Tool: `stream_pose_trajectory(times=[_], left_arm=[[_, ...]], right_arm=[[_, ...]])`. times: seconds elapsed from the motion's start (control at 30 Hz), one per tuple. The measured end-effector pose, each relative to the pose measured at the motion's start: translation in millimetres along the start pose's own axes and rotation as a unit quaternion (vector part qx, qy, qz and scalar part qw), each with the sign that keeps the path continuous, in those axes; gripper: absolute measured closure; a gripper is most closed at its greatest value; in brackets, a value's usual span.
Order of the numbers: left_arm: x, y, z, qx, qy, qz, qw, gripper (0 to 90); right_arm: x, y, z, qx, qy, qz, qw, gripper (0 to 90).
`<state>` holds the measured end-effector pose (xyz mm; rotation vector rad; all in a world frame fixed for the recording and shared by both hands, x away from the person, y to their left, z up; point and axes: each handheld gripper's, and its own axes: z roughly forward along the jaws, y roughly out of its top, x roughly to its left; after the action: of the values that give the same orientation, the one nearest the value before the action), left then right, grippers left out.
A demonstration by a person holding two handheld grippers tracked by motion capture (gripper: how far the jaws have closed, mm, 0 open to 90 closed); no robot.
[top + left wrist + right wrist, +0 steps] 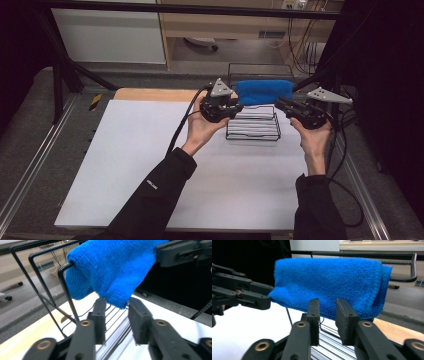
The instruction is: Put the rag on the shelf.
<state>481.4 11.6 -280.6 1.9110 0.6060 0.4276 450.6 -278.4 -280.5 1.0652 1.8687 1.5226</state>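
Note:
A folded blue towel hangs over the top bar of a black wire rack at the back of the white table. My left gripper is at the towel's left end and my right gripper at its right end. In the left gripper view the towel drapes over the rack bar, and its lower corner dips to the tips of the left gripper, whose jaws stand apart without pressing it. In the right gripper view the right gripper stands open just in front of the towel.
The white tabletop stretches wide in front of and left of the rack. A wooden strip runs along its back edge. Black cables trail from both grippers. Metal frame rails border the table's sides.

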Motion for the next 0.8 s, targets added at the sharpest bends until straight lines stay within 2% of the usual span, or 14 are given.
stream_pose_trajectory(times=[0.17,0.27,0.37,0.47,0.6,0.8], left_arm=[[2.4,-6.4,-12.8,0.015,-0.002,-0.010,0.9998,54.5],[5.1,-14.6,-20.2,0.030,0.007,-0.013,0.9995,48.3],[9.8,-26.0,-29.9,0.034,0.009,-0.017,0.9993,42.2],[14.8,-39.0,-41.1,0.040,0.012,-0.026,0.9988,36.3],[20.2,-60.4,-56.3,0.054,0.022,-0.025,0.9980,27.6],[30.1,-98.0,-81.0,0.076,0.032,-0.039,0.9958,16.2]], right_arm=[[11.0,3.2,-10.3,-0.007,0.011,-0.005,0.9999,59.9],[17.9,2.5,-13.4,-0.003,0.014,-0.008,0.9999,52.3],[23.7,0.2,-16.5,-0.001,0.016,-0.005,0.9999,42.9],[28.6,-4.6,-18.0,0.005,0.017,0.000,0.9998,33.6],[33.8,-13.7,-17.7,0.016,0.020,0.001,0.9997,23.8],[37.4,-29.8,-15.0,0.038,0.028,0.015,0.9988,13.0]])
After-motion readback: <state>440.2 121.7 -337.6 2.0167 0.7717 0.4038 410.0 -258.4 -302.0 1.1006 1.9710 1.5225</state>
